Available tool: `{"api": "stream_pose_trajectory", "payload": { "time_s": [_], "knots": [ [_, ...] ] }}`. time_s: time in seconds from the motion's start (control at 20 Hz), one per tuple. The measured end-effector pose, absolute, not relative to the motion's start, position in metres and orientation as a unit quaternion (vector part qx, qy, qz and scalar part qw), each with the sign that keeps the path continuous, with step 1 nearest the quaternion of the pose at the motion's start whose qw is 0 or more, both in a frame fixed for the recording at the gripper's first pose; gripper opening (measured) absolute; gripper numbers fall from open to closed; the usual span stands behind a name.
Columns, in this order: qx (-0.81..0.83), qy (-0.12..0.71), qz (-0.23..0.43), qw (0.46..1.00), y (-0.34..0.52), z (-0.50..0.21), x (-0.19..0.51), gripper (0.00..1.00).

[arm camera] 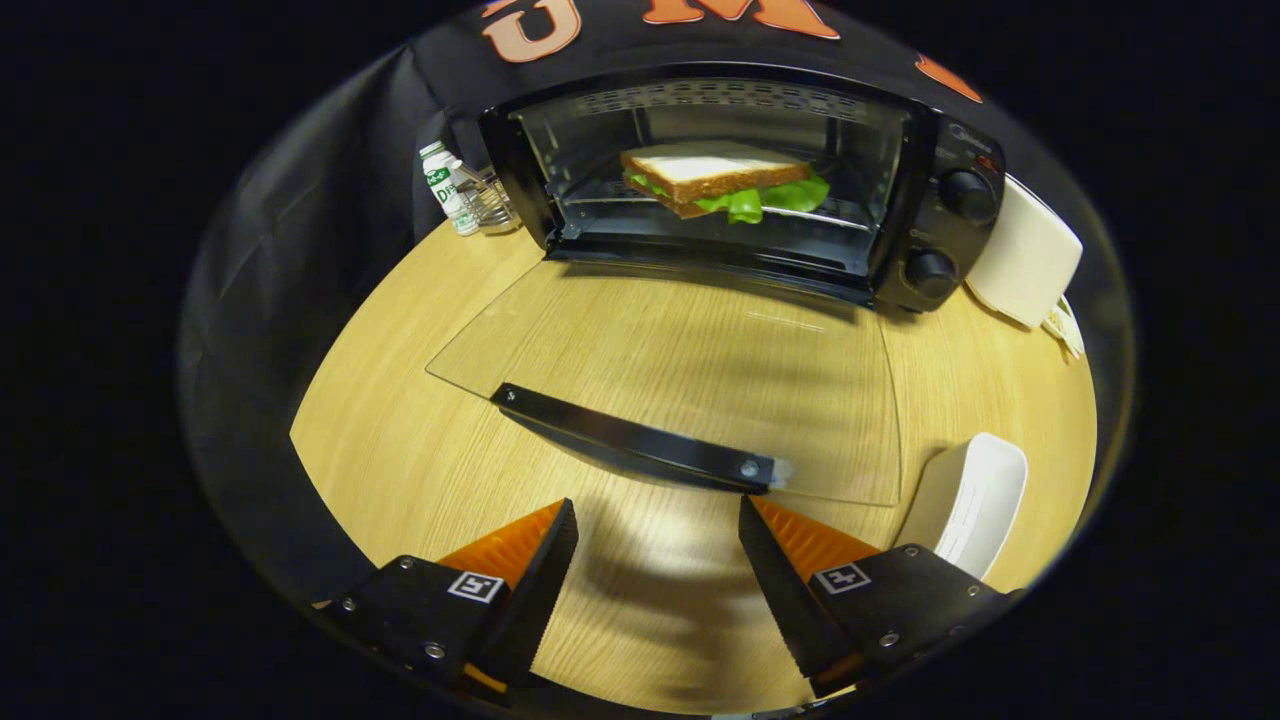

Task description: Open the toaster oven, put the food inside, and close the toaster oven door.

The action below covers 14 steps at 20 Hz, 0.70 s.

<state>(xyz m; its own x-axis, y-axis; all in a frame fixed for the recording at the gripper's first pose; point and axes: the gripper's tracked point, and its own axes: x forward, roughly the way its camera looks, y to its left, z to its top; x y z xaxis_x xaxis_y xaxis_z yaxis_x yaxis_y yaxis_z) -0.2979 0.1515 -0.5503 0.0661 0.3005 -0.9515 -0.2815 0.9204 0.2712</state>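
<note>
Sandwich [722, 180] well beyond empty, parted hand-held gripper [658, 520]

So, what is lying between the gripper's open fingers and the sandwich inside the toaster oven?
In the gripper view, ahead of the open gripper comes bare table, then the lowered glass door with its black handle, then the sandwich on the oven's rack.

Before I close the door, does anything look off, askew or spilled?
Nothing stands out. The sandwich sits level on the rack inside the toaster oven, lettuce hanging slightly over its front edge. The glass door lies fully open and flat, its handle just ahead of the open, empty gripper.
</note>
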Motion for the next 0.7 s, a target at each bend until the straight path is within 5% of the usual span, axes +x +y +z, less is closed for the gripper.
{"api": "stream_pose_trajectory", "payload": {
  "time_s": [0.7],
  "knots": [
    [-0.022,0.537,0.202,0.818,0.143,-0.479,-0.18,0.96]
  ]
}}
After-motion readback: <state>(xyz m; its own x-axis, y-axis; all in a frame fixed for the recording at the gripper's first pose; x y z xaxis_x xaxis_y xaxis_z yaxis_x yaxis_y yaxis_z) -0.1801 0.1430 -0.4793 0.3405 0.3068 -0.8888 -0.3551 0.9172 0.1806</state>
